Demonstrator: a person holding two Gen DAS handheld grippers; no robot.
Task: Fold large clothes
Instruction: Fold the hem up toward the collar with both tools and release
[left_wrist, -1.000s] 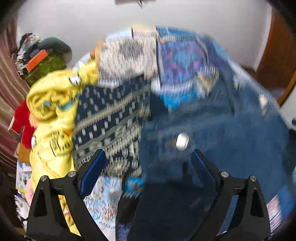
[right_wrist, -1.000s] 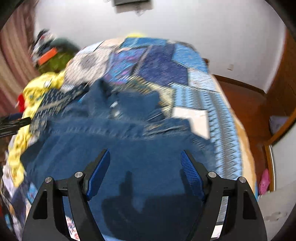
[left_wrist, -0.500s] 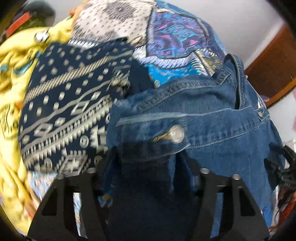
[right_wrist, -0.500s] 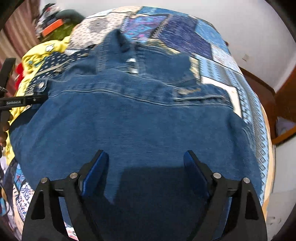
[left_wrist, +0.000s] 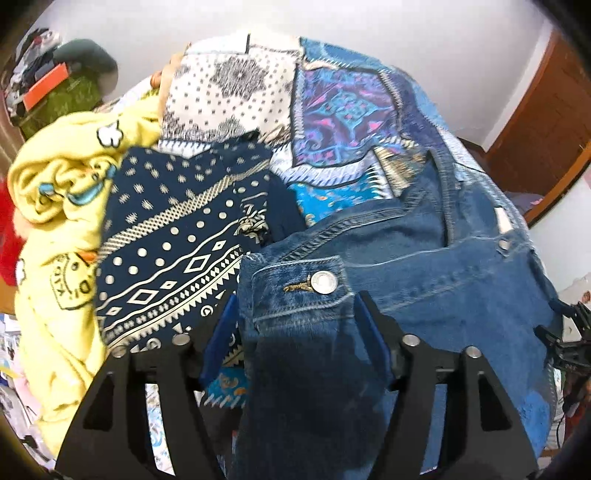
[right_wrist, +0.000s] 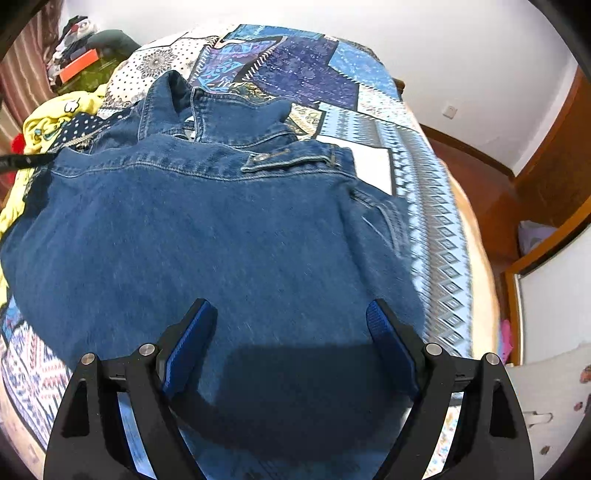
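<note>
A denim jacket (right_wrist: 207, 236) lies spread on a bed under a patchwork quilt (right_wrist: 436, 236), and you hold a gripper in each hand over it.

In your left wrist view, the left gripper (left_wrist: 295, 321) has a buttoned cuff (left_wrist: 299, 291) of the jacket between its jaws. The jaws stand at a middling width and are opening; the left pad sits at the cuff's edge, but whether either pad presses the cloth cannot be told. The sleeve runs back under the gripper, and its metal button (left_wrist: 324, 282) shows just ahead of the jaws.

In your right wrist view, the right gripper (right_wrist: 288, 332) hangs over the broad back panel of the jacket with its jaws wide and nothing pinched between them. The denim fills the space below and ahead of these jaws; the collar (right_wrist: 236, 122) lies far ahead, and the other gripper's dark tip shows at the far left edge.

Left of the left jaws are a navy patterned garment (left_wrist: 173, 243) and a crumpled yellow garment (left_wrist: 59, 206), both unfolded.

Judging by this, the work is at an early stage. The jacket looks laid out fairly flat, one sleeve seems brought onto the body, and the main folds of the body are not yet made. The other clothes probably wait their turn.
</note>
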